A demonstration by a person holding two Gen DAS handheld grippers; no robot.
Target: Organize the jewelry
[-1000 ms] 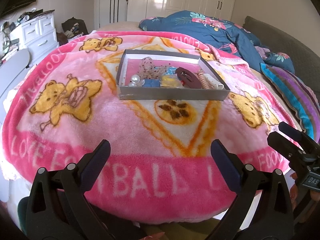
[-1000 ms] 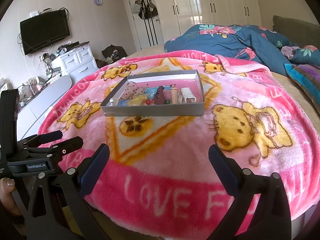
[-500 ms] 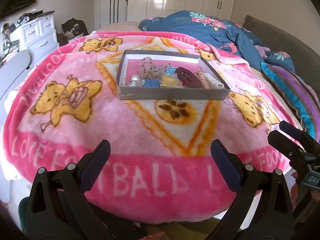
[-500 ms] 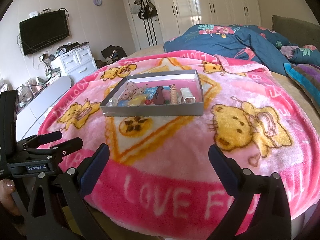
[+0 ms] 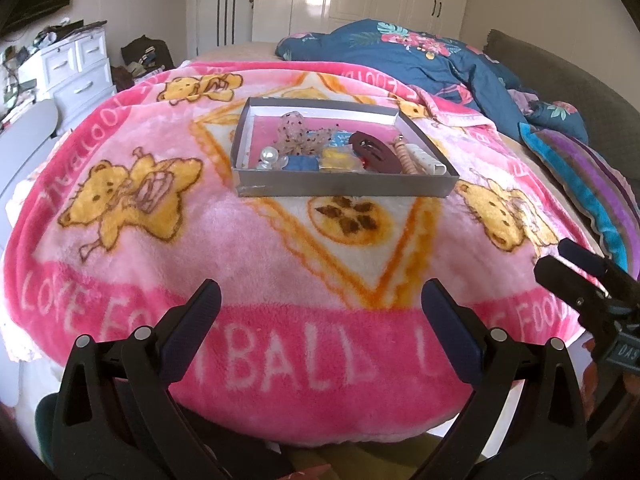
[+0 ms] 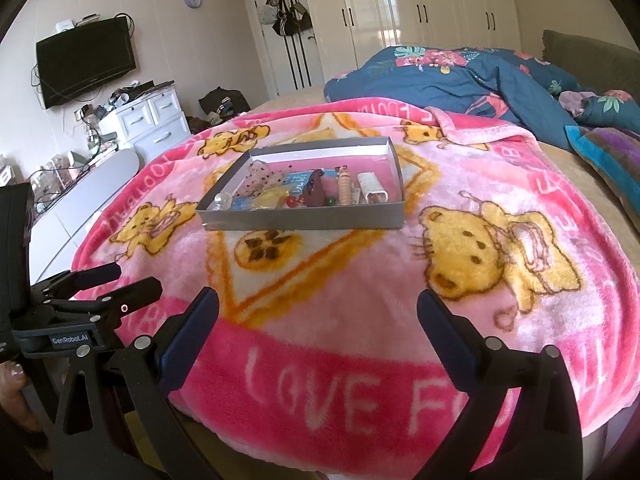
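**A:** So where's the jewelry at?

**B:** All in the grey tray (image 5: 344,188) sitting on the pink bear blanket (image 5: 256,248), up around 12 o'clock from the left gripper (image 5: 320,308). Pearl bits (image 5: 269,157) at the tray's 8 o'clock corner, a dark brown hair clip (image 5: 374,152) right of middle, a beaded strand (image 5: 403,156) just beside it, and a white clip (image 6: 372,187) toward 4 o'clock.

**A:** Grippers doing anything?

**B:** Nope. Both are spread wide with nothing between the fingers, hanging at the near edge of the bed, well apart from the tray. The right gripper (image 6: 318,312) has the tray at roughly 12 too.
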